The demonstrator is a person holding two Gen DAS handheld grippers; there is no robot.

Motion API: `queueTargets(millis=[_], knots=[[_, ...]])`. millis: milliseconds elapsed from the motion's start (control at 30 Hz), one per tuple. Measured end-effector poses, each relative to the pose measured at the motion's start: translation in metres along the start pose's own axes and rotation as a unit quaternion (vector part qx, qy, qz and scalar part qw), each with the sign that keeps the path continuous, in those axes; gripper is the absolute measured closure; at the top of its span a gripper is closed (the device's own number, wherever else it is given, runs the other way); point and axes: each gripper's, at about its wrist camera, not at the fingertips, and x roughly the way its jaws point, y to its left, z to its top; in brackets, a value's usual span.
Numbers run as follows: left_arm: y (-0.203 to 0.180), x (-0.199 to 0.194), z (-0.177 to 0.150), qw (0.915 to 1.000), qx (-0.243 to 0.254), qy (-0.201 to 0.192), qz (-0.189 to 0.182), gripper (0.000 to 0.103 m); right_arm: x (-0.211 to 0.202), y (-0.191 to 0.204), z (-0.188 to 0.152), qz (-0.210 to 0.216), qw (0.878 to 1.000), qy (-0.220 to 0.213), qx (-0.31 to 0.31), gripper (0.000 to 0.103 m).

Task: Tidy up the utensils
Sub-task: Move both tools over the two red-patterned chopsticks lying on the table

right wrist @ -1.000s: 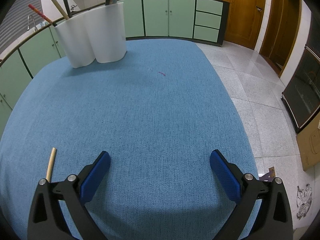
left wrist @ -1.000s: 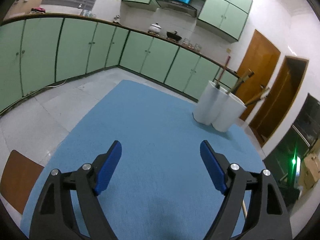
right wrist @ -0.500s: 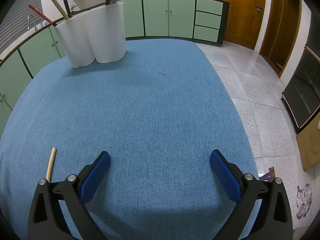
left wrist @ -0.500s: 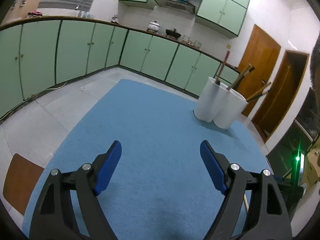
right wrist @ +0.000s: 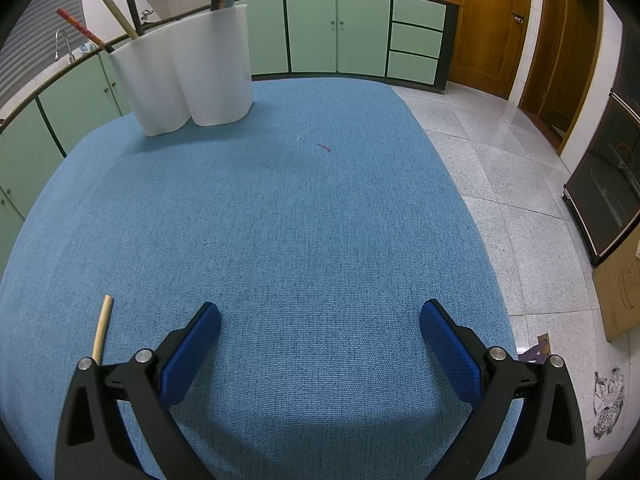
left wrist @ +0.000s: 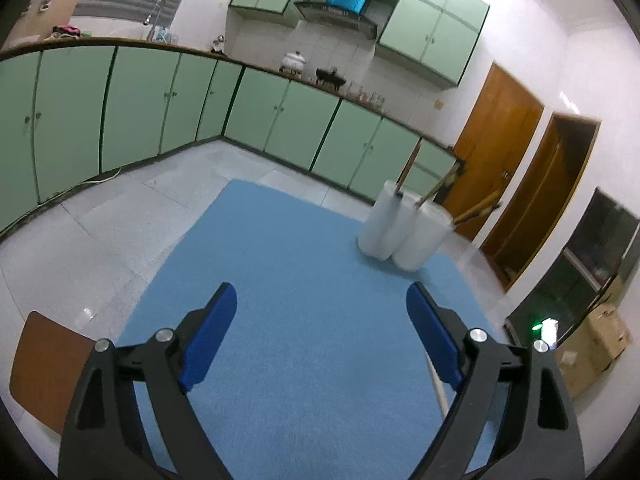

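A white two-cup utensil holder [left wrist: 404, 236] stands at the far right of the blue table mat [left wrist: 304, 280], with several sticks and utensils leaning in it. It also shows in the right wrist view [right wrist: 188, 76] at the far left. A pale wooden stick [right wrist: 102, 330] lies on the mat beside my right gripper's left finger; its end shows in the left wrist view [left wrist: 436, 388] behind the right finger. My left gripper [left wrist: 322, 332] is open and empty above the mat. My right gripper [right wrist: 320, 344] is open and empty above the mat.
Green kitchen cabinets [left wrist: 160, 112] line the walls. Brown doors [left wrist: 496, 148] stand at the right. A brown chair seat [left wrist: 44, 364] is beside the table's left edge. Tiled floor [right wrist: 512, 184] lies to the right of the table.
The left gripper has risen and pulled back, so the utensil holder looks smaller and farther. The right gripper has not moved.
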Motion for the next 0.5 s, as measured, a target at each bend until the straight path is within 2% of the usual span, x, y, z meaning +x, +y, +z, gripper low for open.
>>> queueTargets(millis=[100,200,300,367,500], knots=[[-0.002,-0.035,0.006,0.9996,0.011,-0.022,0.016,0.017,0.000,0.000,0.000,0.000,1.000,0.000,0.000,0.005],[-0.001,-0.066,0.011,0.9996,0.016,-0.021,0.011,0.016,0.000,0.000,0.000,0.000,1.000,0.000,0.000,0.005],[0.003,-0.093,0.010,0.9989,0.022,-0.038,0.018,0.013,0.000,0.000,0.000,0.000,1.000,0.000,0.000,0.005],[0.007,-0.094,0.005,0.9990,0.017,-0.035,0.020,0.014,0.000,0.000,0.000,0.000,1.000,0.000,0.000,0.005],[0.003,-0.076,-0.015,0.9994,0.021,0.005,0.028,0.013,0.000,0.000,0.000,0.000,1.000,0.000,0.000,0.005]])
